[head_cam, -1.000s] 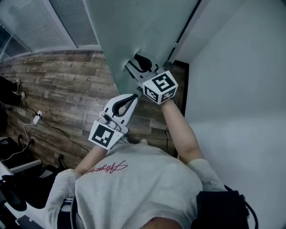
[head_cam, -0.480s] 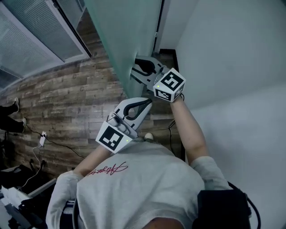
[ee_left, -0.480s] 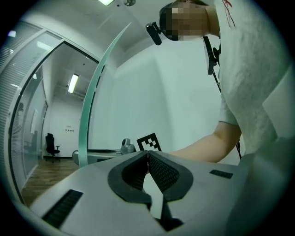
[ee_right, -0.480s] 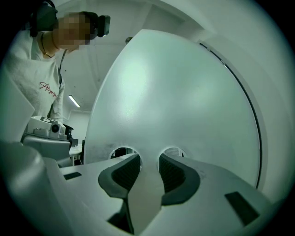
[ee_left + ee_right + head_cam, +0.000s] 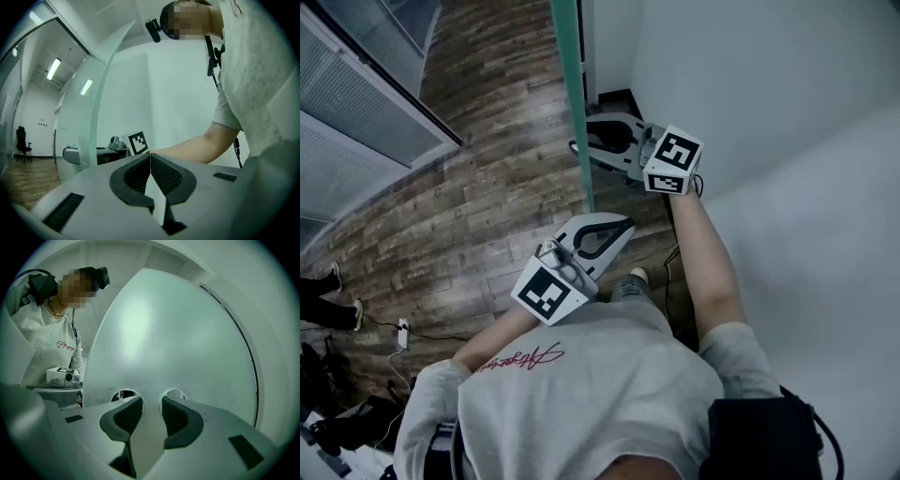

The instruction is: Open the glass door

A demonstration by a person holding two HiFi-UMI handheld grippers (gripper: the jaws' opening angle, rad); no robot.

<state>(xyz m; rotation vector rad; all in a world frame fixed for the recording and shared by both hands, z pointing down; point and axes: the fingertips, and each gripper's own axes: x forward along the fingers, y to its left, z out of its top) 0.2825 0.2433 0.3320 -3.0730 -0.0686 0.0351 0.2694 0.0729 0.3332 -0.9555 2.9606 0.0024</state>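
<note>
- right gripper (image 5: pixel 152 405) has its jaws a little apart, nothing pinched between them
- frosted glass door (image 5: pixel 178 333) sits right past the tips, with two round clear spots (image 5: pixel 174 393) in it
- person (image 5: pixel 49 348) in a grey shirt at the left

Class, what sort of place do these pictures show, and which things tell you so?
Probably an office: a frosted glass door, a wood-plank floor, slatted window blinds, and an office chair in the lit room beyond.
</note>
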